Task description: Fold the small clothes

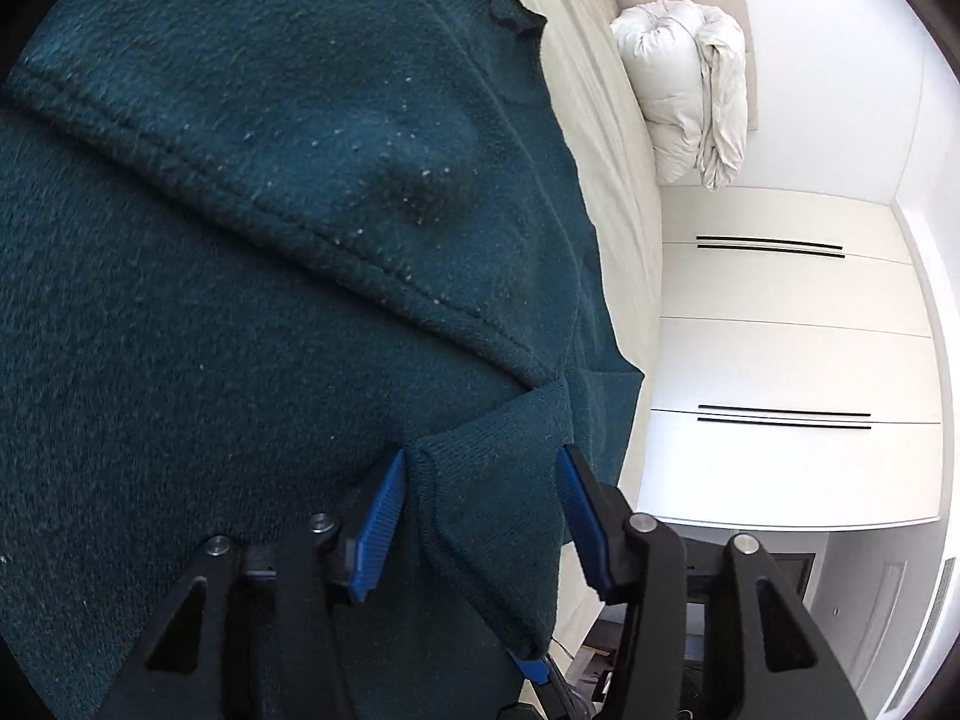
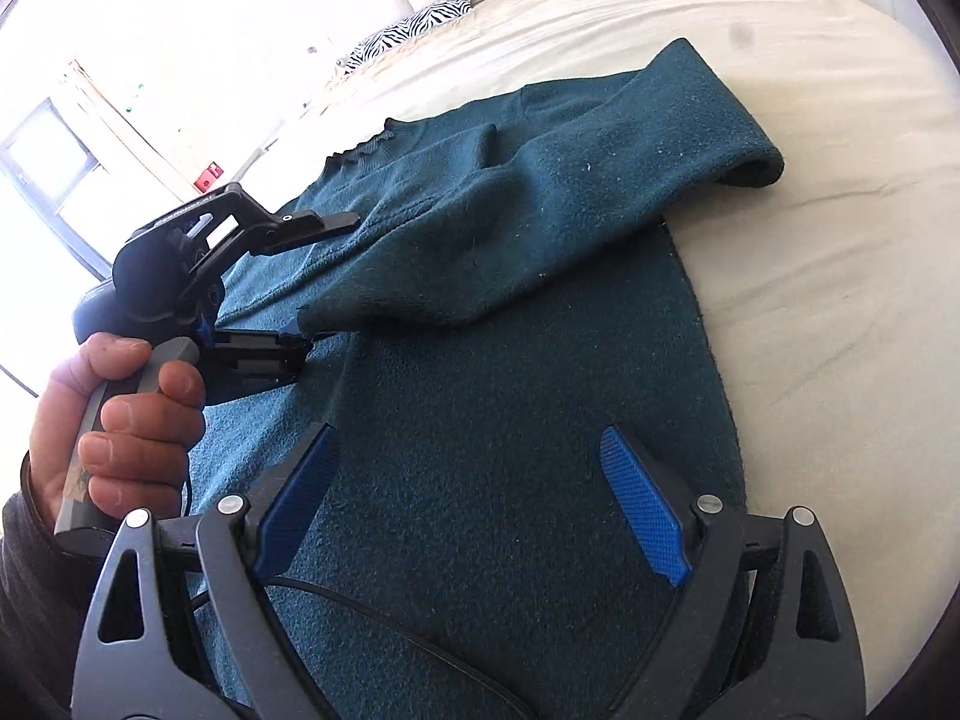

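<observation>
A dark teal knit sweater (image 2: 510, 396) lies flat on a cream bed (image 2: 840, 276). One sleeve (image 2: 540, 228) is folded across the body toward the left. In the left wrist view the sweater (image 1: 240, 240) fills the frame, and the sleeve cuff (image 1: 492, 480) lies between the blue pads of my left gripper (image 1: 480, 480), whose jaws stand apart around it. The left gripper also shows in the right wrist view (image 2: 312, 282), held by a hand at the cuff end. My right gripper (image 2: 468, 468) is open and empty above the sweater's lower body.
A rolled white duvet (image 1: 690, 90) lies by the headboard. White wardrobe doors (image 1: 792, 348) stand beyond the bed edge. A zebra-pattern pillow (image 2: 414, 30) lies at the far side of the bed. A black cable (image 2: 372, 606) runs over the sweater near my right gripper.
</observation>
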`<state>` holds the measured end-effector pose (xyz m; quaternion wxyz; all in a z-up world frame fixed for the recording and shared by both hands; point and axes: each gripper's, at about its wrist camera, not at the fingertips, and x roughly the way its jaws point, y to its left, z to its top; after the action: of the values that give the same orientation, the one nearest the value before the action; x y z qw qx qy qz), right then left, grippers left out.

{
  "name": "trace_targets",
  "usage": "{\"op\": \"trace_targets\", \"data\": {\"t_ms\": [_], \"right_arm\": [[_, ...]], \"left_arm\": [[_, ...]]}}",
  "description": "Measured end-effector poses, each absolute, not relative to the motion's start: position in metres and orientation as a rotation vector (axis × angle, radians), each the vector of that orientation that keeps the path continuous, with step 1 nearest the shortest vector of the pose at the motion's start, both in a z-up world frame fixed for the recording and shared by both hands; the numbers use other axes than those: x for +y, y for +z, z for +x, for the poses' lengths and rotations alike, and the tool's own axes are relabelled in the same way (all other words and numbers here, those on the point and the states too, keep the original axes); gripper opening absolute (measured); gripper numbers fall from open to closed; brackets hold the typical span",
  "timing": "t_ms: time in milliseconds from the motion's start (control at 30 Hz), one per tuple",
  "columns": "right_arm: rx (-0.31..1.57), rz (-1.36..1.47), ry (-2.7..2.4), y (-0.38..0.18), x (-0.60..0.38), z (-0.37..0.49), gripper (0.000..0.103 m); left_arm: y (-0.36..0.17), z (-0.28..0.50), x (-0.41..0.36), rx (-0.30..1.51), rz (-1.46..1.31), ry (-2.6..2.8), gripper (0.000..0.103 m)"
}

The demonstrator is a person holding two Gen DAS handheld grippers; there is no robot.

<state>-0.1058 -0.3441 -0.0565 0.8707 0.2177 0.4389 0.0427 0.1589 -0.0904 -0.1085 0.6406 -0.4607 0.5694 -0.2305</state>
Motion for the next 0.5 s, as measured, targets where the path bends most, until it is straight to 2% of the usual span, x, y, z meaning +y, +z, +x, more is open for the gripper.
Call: {"op": "trace_targets", "data": {"t_ms": [33,100,267,367,500], "right_arm": [[0.919,0.447,0.086,-0.056,-0.343,-0.104,0.089],[0.918,0.436,0.081,-0.055,-0.342,-0.105,0.089],[0.914,0.441,0.075,-0.055,-0.342,-0.099,0.087],[0.911,0.454,0.068,-0.055,-0.345,-0.101,0.086],[0.908,0.46,0.063,-0.055,-0.346,-0.103,0.086]], "left_arm": [[-0.11,0.158,-0.09,1.303,-1.049,-0.52,0.041],[-0.11,0.157,-0.09,1.31,-1.016,-0.509,0.02],[-0.096,0.155,-0.089,1.289,-0.914,-0.529,0.013],[-0.069,0.158,-0.094,1.235,-0.795,-0.572,0.009],[-0.02,0.163,-0.084,1.111,-0.674,-0.622,0.009]]}}
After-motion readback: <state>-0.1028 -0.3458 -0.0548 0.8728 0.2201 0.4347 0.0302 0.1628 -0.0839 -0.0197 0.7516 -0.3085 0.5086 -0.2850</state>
